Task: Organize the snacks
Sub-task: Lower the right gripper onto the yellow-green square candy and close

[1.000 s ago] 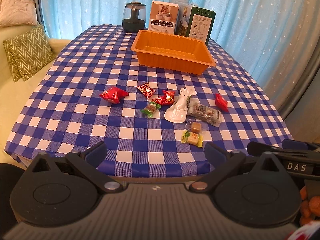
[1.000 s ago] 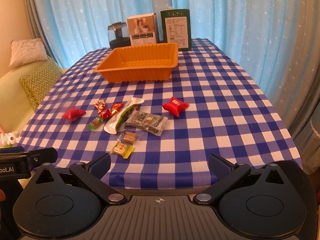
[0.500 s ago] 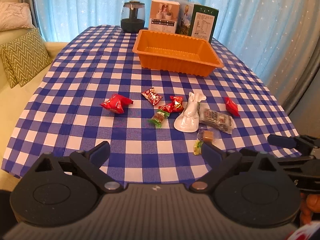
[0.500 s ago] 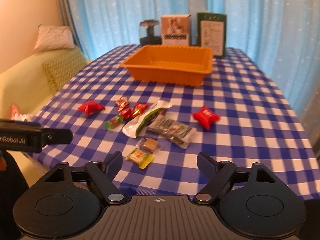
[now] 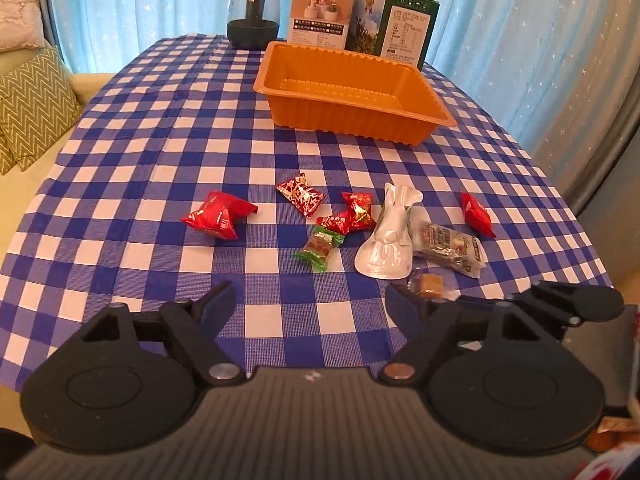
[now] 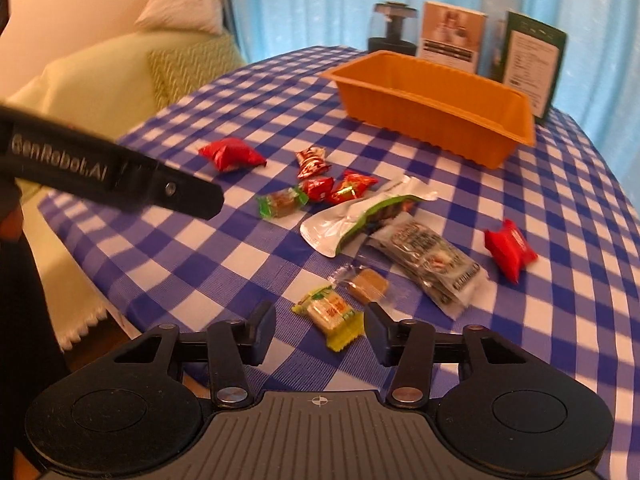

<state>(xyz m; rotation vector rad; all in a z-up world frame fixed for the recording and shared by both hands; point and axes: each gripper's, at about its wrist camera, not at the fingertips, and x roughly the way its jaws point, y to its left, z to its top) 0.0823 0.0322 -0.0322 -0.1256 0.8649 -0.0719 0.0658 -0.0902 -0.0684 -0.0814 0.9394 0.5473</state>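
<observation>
Several wrapped snacks lie on the blue checked tablecloth in front of an empty orange tray [image 5: 352,116] [image 6: 420,120]. My right gripper [image 6: 320,320] hovers low over a yellow-green candy [image 6: 328,312]. Its jaws are closing with the candy between the fingertips, and the pads do not touch it. A brown candy [image 6: 366,284], a grey packet [image 6: 432,260] and a white-green pouch [image 6: 360,216] lie just beyond. My left gripper [image 5: 308,304] is closing with only bare cloth between its jaws. Ahead of it lie a green candy [image 5: 318,244], a red packet [image 5: 216,218] and the white pouch [image 5: 390,240].
Behind the tray stand a dark jar [image 5: 253,20], a white box [image 5: 320,12] and a green box [image 5: 400,28]. A sofa with a zigzag cushion [image 5: 32,108] runs along the table's left side. Another red packet [image 6: 510,248] lies at the right. The table's near edge is just below both grippers.
Both grippers have come forward and down towards the snacks, and both pairs of jaws have narrowed. The right one has rolled and now stands over the yellow-green candy.
</observation>
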